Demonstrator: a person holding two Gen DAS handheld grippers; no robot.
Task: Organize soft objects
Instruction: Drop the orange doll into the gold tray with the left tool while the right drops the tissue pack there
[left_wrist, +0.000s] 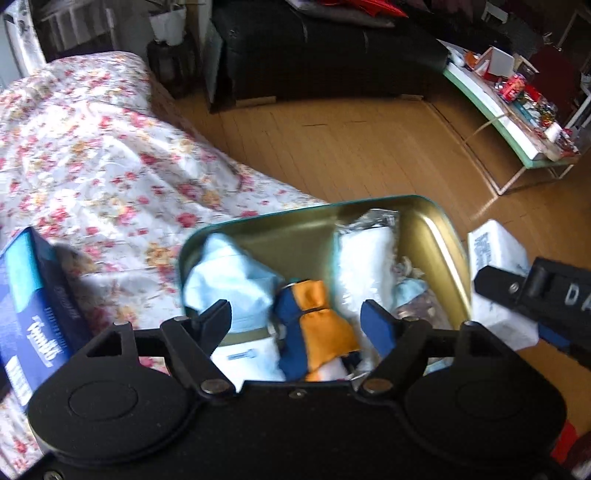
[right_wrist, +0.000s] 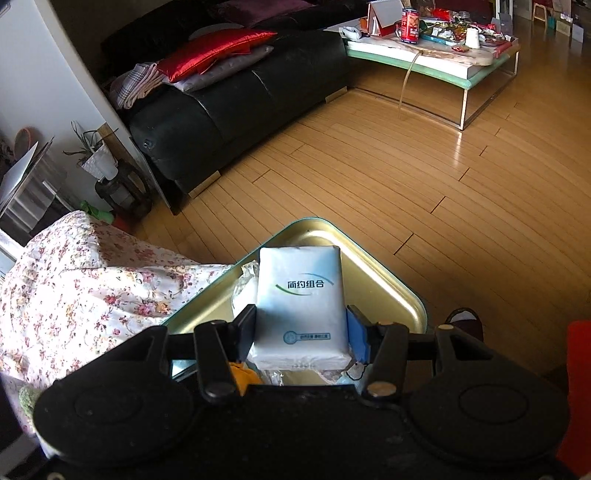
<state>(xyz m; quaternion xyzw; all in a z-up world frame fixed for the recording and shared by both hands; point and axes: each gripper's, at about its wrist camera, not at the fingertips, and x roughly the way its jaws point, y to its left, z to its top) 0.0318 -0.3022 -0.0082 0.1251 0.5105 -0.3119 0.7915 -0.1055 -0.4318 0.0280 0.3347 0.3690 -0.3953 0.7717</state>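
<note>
L gripper (left_wrist: 297, 321), jaws apart, over tin (left_wrist: 436, 236) w/ orange-blue pouch (left_wrist: 317, 328).

Shiny metal tin (left_wrist: 436, 236), soft cloth inside, glossy film on the tissue pack (right_wrist: 301, 302).

The tin's inner wall gleams a smooth, brushed gold; an orange-and-blue fabric pouch (left_wrist: 314, 328) looks matt, and a white fluffy cloth (left_wrist: 364, 258) beside it looks rough-napped. The floral bedsheet (left_wrist: 92, 155) is crumpled thin cotton-like cloth. The wooden floor (right_wrist: 388, 166) shines, polished planks. The sofa (right_wrist: 229, 103) looks like slick black leather, and both grippers show matt black plastic.
</note>
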